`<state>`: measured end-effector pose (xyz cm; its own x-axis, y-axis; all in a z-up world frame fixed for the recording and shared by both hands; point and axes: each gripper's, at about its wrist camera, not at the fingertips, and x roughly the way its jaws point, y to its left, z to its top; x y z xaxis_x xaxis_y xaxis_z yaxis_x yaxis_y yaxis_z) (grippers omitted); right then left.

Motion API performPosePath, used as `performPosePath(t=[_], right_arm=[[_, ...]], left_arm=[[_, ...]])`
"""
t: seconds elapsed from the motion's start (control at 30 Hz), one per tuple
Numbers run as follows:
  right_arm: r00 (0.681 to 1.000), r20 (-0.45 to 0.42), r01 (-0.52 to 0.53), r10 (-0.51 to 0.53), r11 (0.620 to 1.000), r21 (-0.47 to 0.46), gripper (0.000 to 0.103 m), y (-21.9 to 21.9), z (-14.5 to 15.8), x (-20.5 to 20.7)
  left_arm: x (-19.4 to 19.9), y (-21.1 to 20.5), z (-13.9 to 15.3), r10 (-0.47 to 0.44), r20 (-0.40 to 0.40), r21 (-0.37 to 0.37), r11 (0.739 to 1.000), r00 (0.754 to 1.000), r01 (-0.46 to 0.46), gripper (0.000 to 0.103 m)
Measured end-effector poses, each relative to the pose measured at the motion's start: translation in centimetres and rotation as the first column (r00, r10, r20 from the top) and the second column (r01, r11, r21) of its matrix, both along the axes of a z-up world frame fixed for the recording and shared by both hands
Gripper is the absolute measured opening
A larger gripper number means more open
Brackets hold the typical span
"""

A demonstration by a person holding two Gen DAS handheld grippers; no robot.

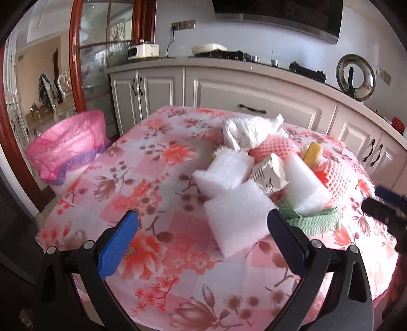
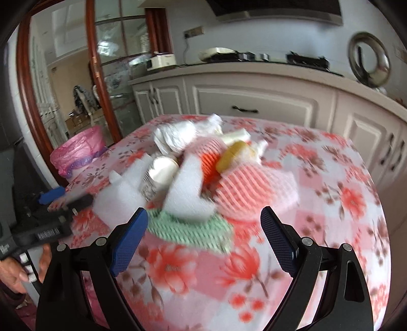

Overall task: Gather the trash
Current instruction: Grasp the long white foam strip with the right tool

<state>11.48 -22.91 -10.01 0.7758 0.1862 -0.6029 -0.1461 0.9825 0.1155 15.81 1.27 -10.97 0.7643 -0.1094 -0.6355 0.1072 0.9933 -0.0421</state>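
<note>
Trash pile [image 1: 267, 173] lies ahead-right of left gripper [image 1: 203, 224], jaws wide; right gripper [image 2: 203, 224], also wide, seems nearer.

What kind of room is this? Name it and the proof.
Most likely a home kitchen: a gas stove sits on a counter over white cabinets, under a range hood, with a pot lid propped nearby.

Both views are brightly lit by soft daylight, with pale glare on the glass door [image 1: 101, 51]. Shadows are faint. The left wrist view is sharp; the right wrist view is smeared with motion blur across the desk [image 2: 330, 191]. Fisheye bends the edges, and the corners go black.
</note>
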Motion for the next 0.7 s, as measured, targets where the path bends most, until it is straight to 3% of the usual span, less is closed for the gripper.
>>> performPosePath(t=[0.1, 0.43, 0.53, 0.7], right_arm=[[0.999, 0.007, -0.047, 0.047, 0.999, -0.019, 0.085, 1.5, 0.0, 1.9], [0.988, -0.085, -0.13, 0.126, 0.991, -0.039, 0.061, 4.1, -2.4, 8.0], [0.985, -0.124, -0.128, 0.122, 0.991, -0.045, 0.045, 4.3, -3.6, 8.7], [0.989, -0.087, -0.123, 0.122, 0.992, -0.003, 0.04, 3.4, -3.5, 7.8]], left_arm=[[0.4, 0.1, -0.9, 0.006, -0.008, 0.001, 1.0, 1.0, -0.006, 0.098], [0.8, 0.1, -2.2, -0.005, -0.036, 0.028, 1.0, 0.999, 0.006, 0.098], [1.1, -0.2, -2.5, -0.01, -0.055, 0.024, 1.0, 0.998, 0.011, 0.098], [1.5, -1.3, -2.6, -0.027, -0.05, 0.041, 0.999, 0.998, 0.029, 0.098]])
